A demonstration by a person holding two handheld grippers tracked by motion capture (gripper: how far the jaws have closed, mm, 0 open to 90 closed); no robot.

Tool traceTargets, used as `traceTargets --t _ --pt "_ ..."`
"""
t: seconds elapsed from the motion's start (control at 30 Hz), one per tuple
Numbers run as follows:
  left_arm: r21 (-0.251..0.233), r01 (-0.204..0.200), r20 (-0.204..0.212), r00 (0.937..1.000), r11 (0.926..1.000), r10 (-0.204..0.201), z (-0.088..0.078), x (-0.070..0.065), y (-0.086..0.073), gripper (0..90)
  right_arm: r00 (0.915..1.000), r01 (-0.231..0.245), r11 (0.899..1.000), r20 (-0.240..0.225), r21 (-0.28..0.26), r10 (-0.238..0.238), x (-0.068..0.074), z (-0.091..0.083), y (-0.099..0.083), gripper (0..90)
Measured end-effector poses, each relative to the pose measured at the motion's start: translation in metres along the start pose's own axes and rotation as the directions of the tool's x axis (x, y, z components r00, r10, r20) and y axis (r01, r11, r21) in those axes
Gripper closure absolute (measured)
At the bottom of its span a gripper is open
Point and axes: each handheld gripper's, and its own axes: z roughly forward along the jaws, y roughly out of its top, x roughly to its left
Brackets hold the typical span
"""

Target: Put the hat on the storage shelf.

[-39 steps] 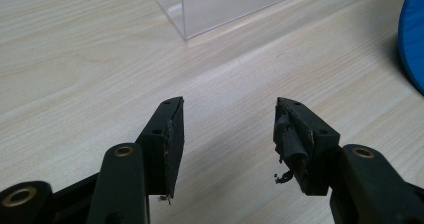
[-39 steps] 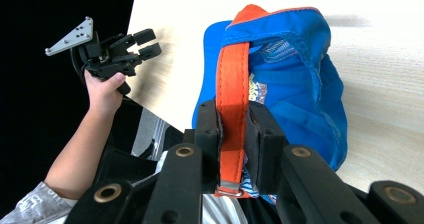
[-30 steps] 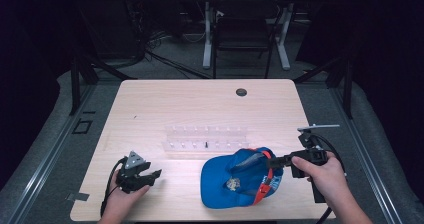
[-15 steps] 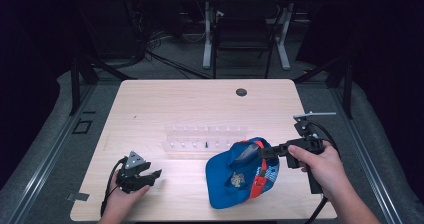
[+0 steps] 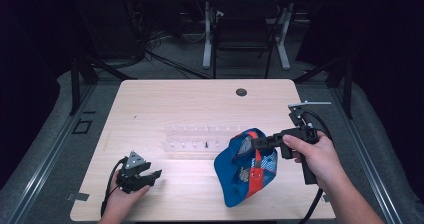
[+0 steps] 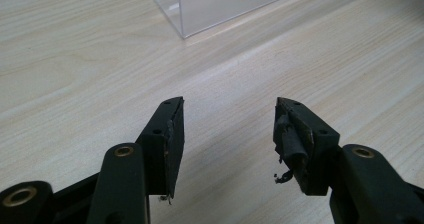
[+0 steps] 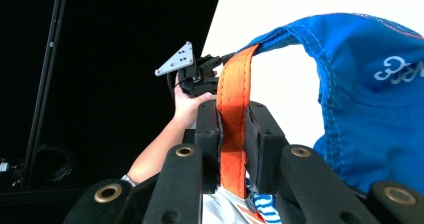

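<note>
Premises: a recording lab or test studio. A single light-wood table (image 5: pixel 190 104) stands on grey floor matting, enclosed by black curtains. Black metal frame struts (image 5: pixel 80 69) flank its far corners. Loose cables (image 5: pixel 150 44) trail behind, beside a white-legged desk (image 5: pixel 207 34).

left gripper (image 5: pixel 150 176) low at near left edge, jaws apart, nothing between. right gripper (image 5: pixel 256 143) raised, pointing left, jaws clamped tight; right hand (image 5: pixel 315 156) gripping handle.
</note>
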Motion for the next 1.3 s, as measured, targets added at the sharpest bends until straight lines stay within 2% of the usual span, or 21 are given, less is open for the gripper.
traceTargets --t 0.17,0.43,0.73,0.97,1.3 --pt "0.002 -0.004 0.0 1.0 1.0 0.004 0.001 0.0 0.0 46.6 1.0 0.006 1.0 -0.005 -0.013 -0.006 0.007 -0.003 0.004 78.0" --pt "0.002 -0.003 0.002 1.0 1.0 0.003 0.001 -0.001 0.0 46.6 0.9997 -0.007 0.999 -0.023 -0.035 0.006 0.009 -0.011 0.009 78.0" --pt "-0.002 -0.003 0.006 1.0 1.0 0.003 0.001 -0.004 0.001 46.6 0.9991 -0.005 0.999 -0.043 -0.052 0.003 0.014 -0.011 0.015 78.0" --pt "-0.014 -0.015 0.03 0.9994 0.9998 0.015 0.001 -0.011 0.004 46.9 0.9987 0.01 0.998 -0.05 -0.061 -0.013 0.021 -0.01 0.021 78.0" --pt "-0.055 0.009 0.063 0.998 0.9985 -0.006 -0.004 -0.017 0.01 48.9 0.9979 0.015 0.997 -0.062 -0.073 -0.02 0.024 -0.004 0.03 78.0"
